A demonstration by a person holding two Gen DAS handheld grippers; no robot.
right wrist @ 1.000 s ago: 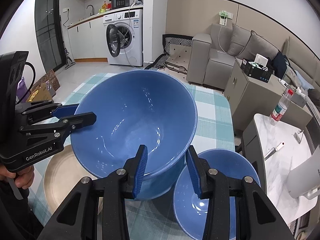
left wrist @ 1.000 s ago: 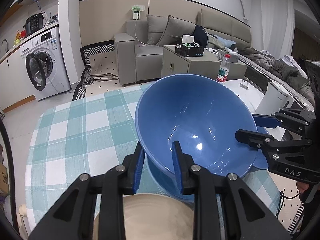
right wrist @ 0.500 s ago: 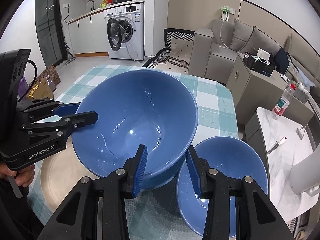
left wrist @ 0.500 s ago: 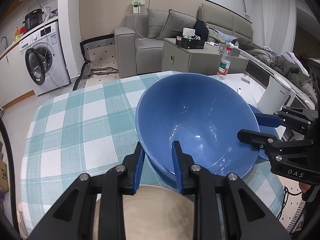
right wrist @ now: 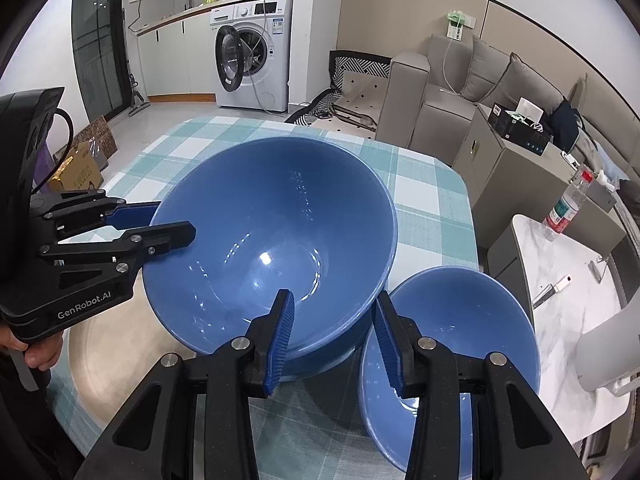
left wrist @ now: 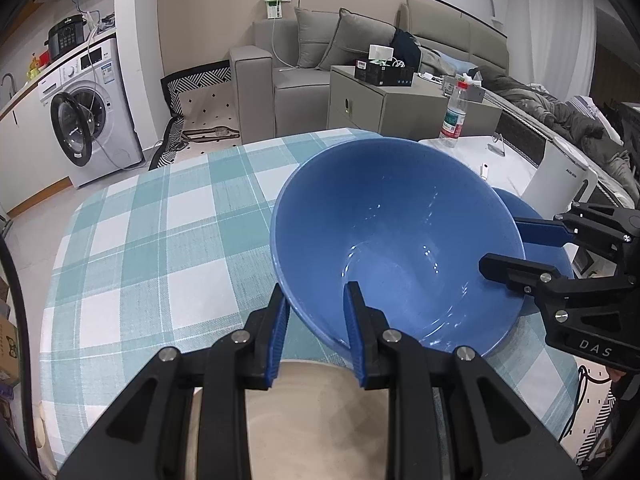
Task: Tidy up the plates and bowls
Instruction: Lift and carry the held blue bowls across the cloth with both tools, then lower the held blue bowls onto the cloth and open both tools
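Large blue bowl (right wrist: 272, 240) held tilted above worktop (left wrist: 160, 248), each hand-held gripper clamped on its rim — left (left wrist: 316, 332) at near edge, right (right wrist: 332, 336) opposite; uneven pull could slip rim, bowl dropping onto small blue bowl (right wrist: 460, 328) just beside or beige plate (right wrist: 116, 344) beneath; count — two bowls, one plate.

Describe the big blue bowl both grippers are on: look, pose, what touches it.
The large blue bowl looks like glossy glazed ceramic, deep with a plain rim, empty, highlights on its inner floor. It is tilted, mouth toward the cameras, above the checked tablecloth. The left hand-held gripper pinches its near rim, one finger inside, one outside; the right hand-held gripper clamps the opposite rim the same way. A beige plate lies beside and below it, a smaller blue bowl on its other side; contact underneath is hidden.
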